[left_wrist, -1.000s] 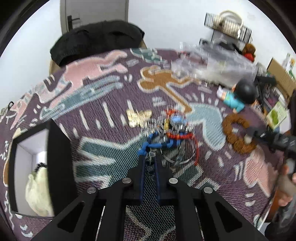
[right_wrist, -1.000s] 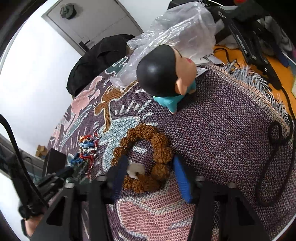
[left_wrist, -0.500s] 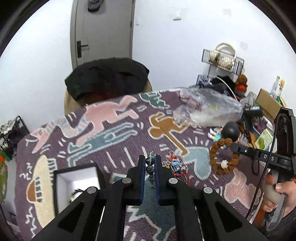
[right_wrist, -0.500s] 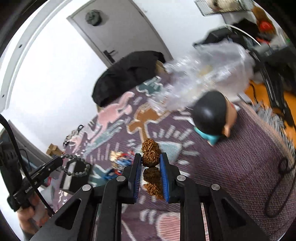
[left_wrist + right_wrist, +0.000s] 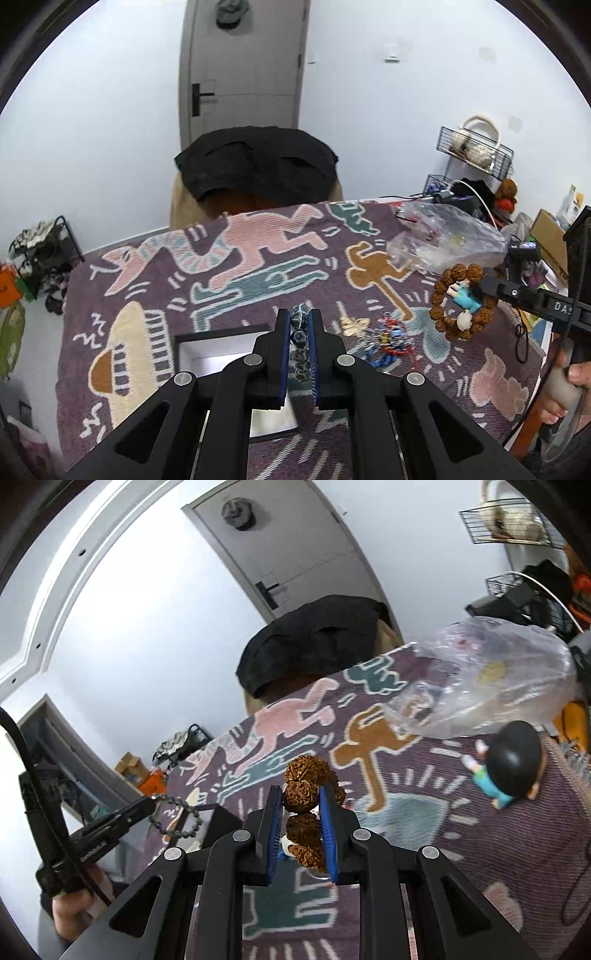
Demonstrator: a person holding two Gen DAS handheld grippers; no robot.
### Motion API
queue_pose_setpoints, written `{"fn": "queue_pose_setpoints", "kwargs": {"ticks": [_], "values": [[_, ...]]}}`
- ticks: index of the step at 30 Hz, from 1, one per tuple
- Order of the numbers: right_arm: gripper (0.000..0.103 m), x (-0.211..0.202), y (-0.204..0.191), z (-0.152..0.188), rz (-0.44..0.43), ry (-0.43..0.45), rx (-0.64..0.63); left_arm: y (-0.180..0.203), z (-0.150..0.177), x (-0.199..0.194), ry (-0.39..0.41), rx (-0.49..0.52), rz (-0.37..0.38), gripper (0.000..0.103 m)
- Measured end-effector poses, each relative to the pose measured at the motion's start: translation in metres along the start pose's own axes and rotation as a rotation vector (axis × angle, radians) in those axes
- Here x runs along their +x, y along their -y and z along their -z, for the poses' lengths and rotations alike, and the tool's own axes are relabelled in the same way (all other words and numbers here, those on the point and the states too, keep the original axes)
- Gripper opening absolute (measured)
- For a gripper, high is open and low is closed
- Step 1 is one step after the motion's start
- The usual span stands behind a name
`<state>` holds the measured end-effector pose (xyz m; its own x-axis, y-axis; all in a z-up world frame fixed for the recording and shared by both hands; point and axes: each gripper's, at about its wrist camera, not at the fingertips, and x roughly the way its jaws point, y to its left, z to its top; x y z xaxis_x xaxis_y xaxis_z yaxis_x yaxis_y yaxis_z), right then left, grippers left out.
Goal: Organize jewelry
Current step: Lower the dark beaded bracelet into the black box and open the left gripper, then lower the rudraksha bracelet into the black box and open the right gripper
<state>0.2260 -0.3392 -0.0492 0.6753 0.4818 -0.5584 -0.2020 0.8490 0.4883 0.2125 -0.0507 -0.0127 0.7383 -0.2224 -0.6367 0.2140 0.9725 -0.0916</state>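
My left gripper (image 5: 298, 313) is shut on a dark blue-grey bead bracelet (image 5: 299, 338), held above the patterned tablecloth (image 5: 258, 273). Just below it sits a black box with a white inside (image 5: 218, 350). My right gripper (image 5: 301, 794) is shut on a brown rough-bead bracelet (image 5: 306, 775), also lifted off the cloth. In the left wrist view that brown bracelet (image 5: 439, 314) hangs as a ring from the right gripper (image 5: 489, 286). The right wrist view shows the left gripper (image 5: 149, 805) with the dark bracelet (image 5: 183, 821) dangling over the box (image 5: 218, 821).
A tangle of red and blue jewelry (image 5: 386, 343) and a gold butterfly piece (image 5: 354, 325) lie on the cloth. A black-haired figurine (image 5: 513, 768) and a clear plastic bag (image 5: 491, 679) stand at the right. A black-draped chair (image 5: 258, 166) is behind the table.
Both grippers rose off the cloth. The right one shut on the brown bracelet and lifted it; the left one lifted the dark bracelet out of the pile toward the box.
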Motion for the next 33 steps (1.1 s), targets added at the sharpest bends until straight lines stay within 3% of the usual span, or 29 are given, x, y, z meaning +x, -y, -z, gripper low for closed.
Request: {"fn": "queue_pose_setpoints", "kwargs": {"ticks": [10, 12, 13, 14, 16, 33], "values": [[0.021, 0.028, -0.04, 0.005, -0.04, -0.03, -0.06, -0.043, 0.009, 0.003, -0.037, -0.095, -0.05, 0.014], [0.021, 0.035, -0.048, 0.005, -0.05, -0.042, -0.068, -0.053, 0.012, 0.005, -0.063, -0.125, -0.052, 0.04], [0.021, 0.038, -0.053, 0.005, -0.057, -0.048, -0.076, -0.059, 0.015, 0.004, -0.062, -0.143, -0.062, 0.067], [0.021, 0.04, -0.057, 0.006, -0.057, -0.062, -0.069, -0.064, 0.017, 0.001, -0.041, -0.156, -0.077, 0.081], [0.021, 0.046, -0.069, 0.007, -0.07, -0.071, -0.083, -0.072, 0.022, -0.009, 0.008, -0.167, -0.093, 0.083], [0.021, 0.101, -0.15, 0.025, -0.154, -0.171, -0.175, -0.139, 0.056, -0.046, 0.033, -0.279, -0.159, 0.083]]}}
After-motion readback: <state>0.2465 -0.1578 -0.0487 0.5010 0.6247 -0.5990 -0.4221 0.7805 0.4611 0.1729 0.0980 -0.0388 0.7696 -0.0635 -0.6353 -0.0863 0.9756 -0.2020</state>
